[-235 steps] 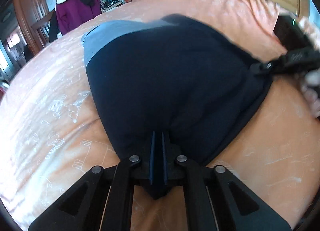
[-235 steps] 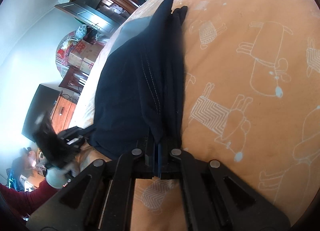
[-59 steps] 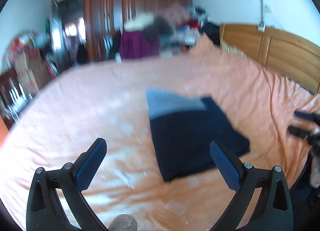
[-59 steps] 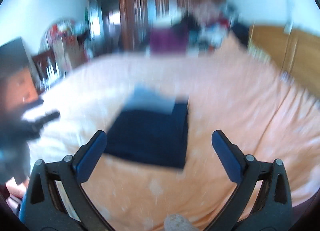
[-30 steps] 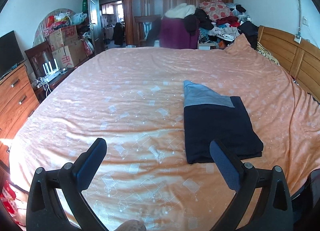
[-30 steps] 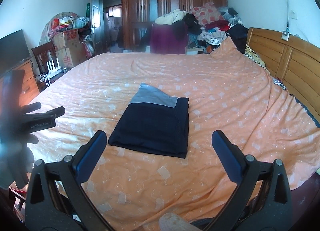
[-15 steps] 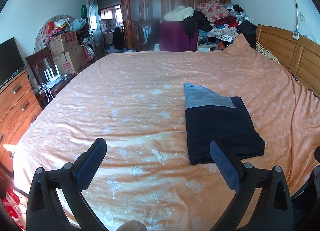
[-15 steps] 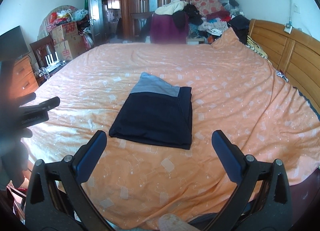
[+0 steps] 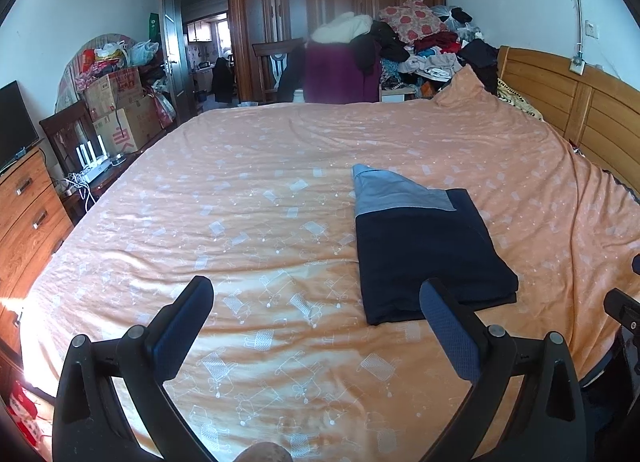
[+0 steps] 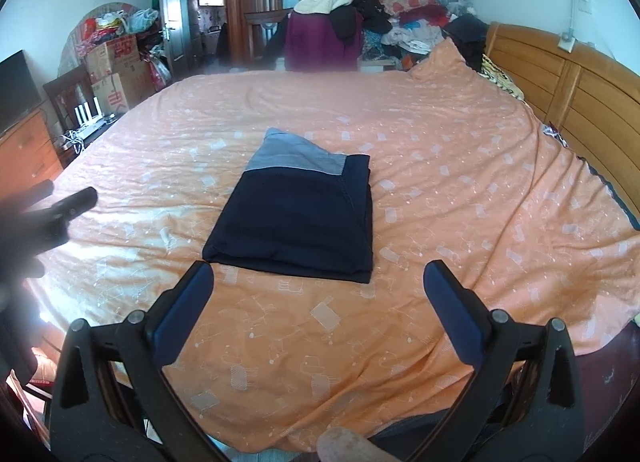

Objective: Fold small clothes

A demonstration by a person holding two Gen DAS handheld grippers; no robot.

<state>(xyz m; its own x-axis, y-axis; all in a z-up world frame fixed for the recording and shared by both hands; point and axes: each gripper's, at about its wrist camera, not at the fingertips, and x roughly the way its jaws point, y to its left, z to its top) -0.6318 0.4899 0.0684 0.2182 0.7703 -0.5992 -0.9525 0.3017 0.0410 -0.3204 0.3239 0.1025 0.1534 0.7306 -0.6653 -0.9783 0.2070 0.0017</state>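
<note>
I hold both claws up above the near edge of the wide orange bed cover with little white drawings [image 9: 260,222]. My left gripper [image 9: 316,322] has its two blue pads spread far apart and holds nothing. My right gripper [image 10: 318,302] is spread wide too, and it is empty.

The dark navy folded cloth with a grey band at its far end [image 10: 300,214] lies flat on the cover. In the right view it sits at twelve o'clock, just past the pads. In the left view it sits at about two o'clock.

I think the folding looks done. The layers at the near right corner do not line up quite tidily. If I bump that edge with a pad, the stack could slide open. The cover is soft and wrinkly, so a push could drag the cloth crooked.

Nothing stands between my claws and the cloth. Far off at twelve o'clock is a messy pile of mixed clothes [image 9: 416,46]. A brown wooden headboard [image 9: 580,110] is at two o'clock. Cardboard boxes [image 9: 120,106] stand at ten o'clock.
</note>
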